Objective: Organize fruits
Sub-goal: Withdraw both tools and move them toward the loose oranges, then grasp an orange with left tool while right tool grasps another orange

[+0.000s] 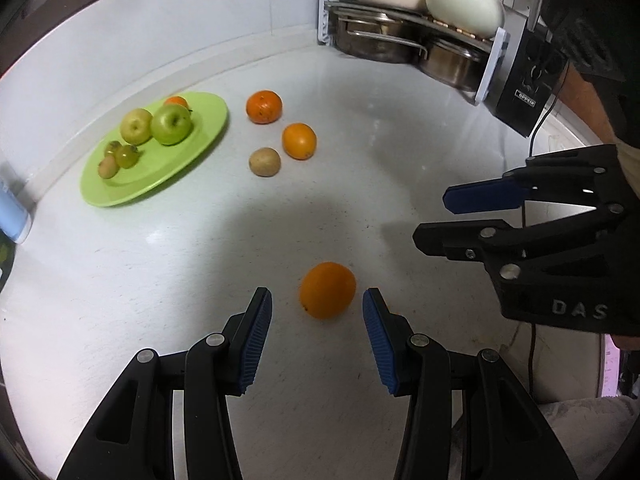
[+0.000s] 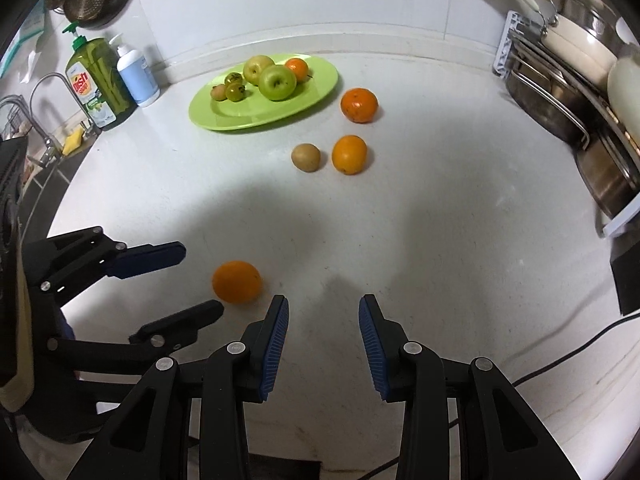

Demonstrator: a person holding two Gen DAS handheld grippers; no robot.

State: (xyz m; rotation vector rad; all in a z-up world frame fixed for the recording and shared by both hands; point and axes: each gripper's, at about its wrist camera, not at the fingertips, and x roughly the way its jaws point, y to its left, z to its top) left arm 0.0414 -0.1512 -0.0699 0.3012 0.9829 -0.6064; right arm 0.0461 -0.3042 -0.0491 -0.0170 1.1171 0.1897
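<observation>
An orange (image 1: 328, 290) (image 2: 237, 282) lies on the white counter just ahead of my left gripper (image 1: 318, 298) (image 2: 200, 280). The gripper is open, its blue pads (image 1: 256, 344) to either side of the fruit and not touching it. My right gripper (image 2: 324, 302) (image 1: 432, 218) hangs open over bare counter to the orange's right, nothing between its fingers. Farther back sits a green plate (image 1: 200, 148) (image 2: 312, 92) holding two green apples, a small orange and several small fruits. A mandarin (image 1: 264, 107) (image 2: 359, 105), another orange (image 1: 299, 141) (image 2: 349, 154) and a kiwi (image 1: 264, 162) (image 2: 306, 157) lie loose beside it.
A rack of steel pots and cream pans (image 1: 400, 40) (image 2: 560, 100) fills the back right corner, with a black box (image 1: 528, 92) and a cable (image 2: 580, 344) near it. Dish soap (image 2: 100, 80), a white pump bottle (image 2: 134, 76) and a sink tap (image 2: 40, 88) stand at the left.
</observation>
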